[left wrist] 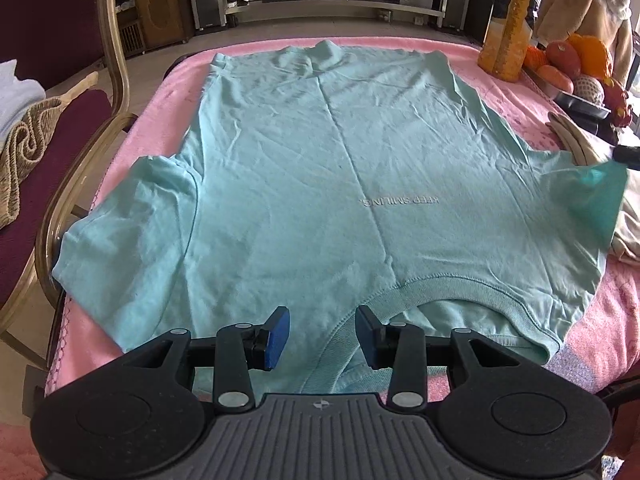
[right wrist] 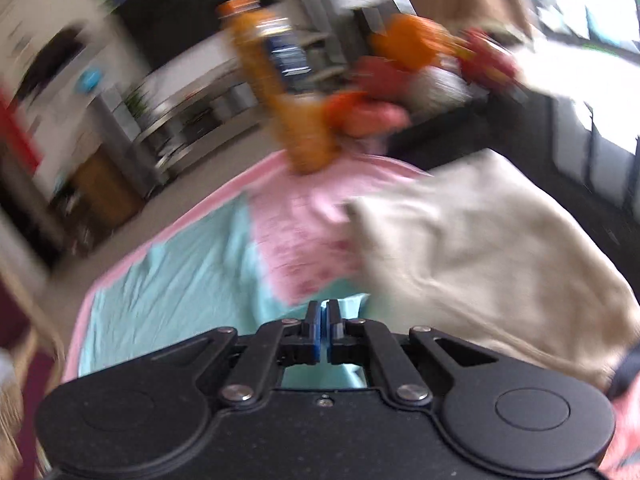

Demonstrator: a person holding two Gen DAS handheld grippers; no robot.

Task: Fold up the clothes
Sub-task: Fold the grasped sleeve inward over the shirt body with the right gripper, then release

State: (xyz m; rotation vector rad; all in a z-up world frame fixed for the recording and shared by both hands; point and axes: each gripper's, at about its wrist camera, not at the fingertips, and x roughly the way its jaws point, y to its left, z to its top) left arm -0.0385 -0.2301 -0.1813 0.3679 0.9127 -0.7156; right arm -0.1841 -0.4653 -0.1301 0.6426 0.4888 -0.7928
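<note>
At the far left we see a chair point(left wrist: 60, 128) with a towel point(left wrist: 28, 140) on its seat, just beside the table's pink cloth point(left wrist: 160, 92). The tee point(left wrist: 320, 168) lies flat on that cloth, front up, collar toward us and hem far off, its left sleeve spread to the cloth's edge.

Our left gripper point(left wrist: 323, 332) hovers over the collar with its jaws apart and nothing between them; the pads touch no fabric.

Moving right, the tee's right sleeve looks lifted off the cloth and blurred. In the right wrist view our right gripper point(right wrist: 323, 330) has its pads together. Teal cloth shows right at the tips, but the blur hides whether any is pinched, so we cannot tell.

Beyond it lie a beige garment point(right wrist: 480, 264), a bottle point(right wrist: 280, 92) and a heap of fruit point(left wrist: 576, 64).

The risks, as we judge them: if the right pads caught only a thin edge, the sleeve may slip out mid-fold. A fast swing could drag the beige garment along, or knock the bottle. With the collar unpinned, a pull on the sleeve may shift the whole tee and skew the fold.
</note>
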